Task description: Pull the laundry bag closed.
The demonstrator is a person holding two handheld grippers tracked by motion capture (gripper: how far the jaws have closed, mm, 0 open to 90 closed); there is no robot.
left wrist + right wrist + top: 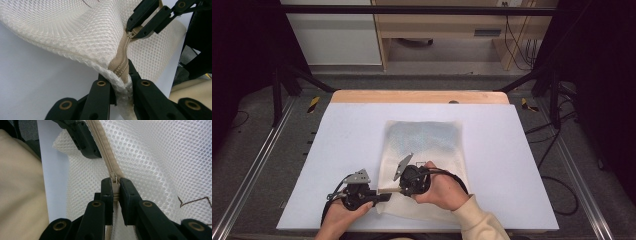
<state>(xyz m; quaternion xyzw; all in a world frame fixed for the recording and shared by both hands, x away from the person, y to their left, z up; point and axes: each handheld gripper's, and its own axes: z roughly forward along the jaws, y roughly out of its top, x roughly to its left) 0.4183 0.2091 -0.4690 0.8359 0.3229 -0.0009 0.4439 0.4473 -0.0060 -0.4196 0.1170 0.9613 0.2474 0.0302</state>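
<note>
A white mesh bag (pixel 424 142) with a beige zipper (pixel 123 61) lies on the white table (pixel 512 165). Its near end is lifted off the surface. My left gripper (pixel 121 76) is shut on the bag's corner at the zipper's end; from above it shows at the bag's near-left edge (pixel 381 196). My right gripper (pixel 115 182) is shut on the zipper pull (pixel 115 186), a short way along the zipper from the left one. In the high view the right gripper (pixel 388 190) points left toward the left gripper. In the left gripper view the right gripper (pixel 133 31) pinches the pull just beyond my own jaws.
The table's near edge (pixel 422 230) runs just under both hands. A cream sleeve (pixel 20 195) covers the right forearm. Brown stitching (pixel 195 201) marks the mesh. Black frame posts (pixel 277 95) stand at the table's far corners.
</note>
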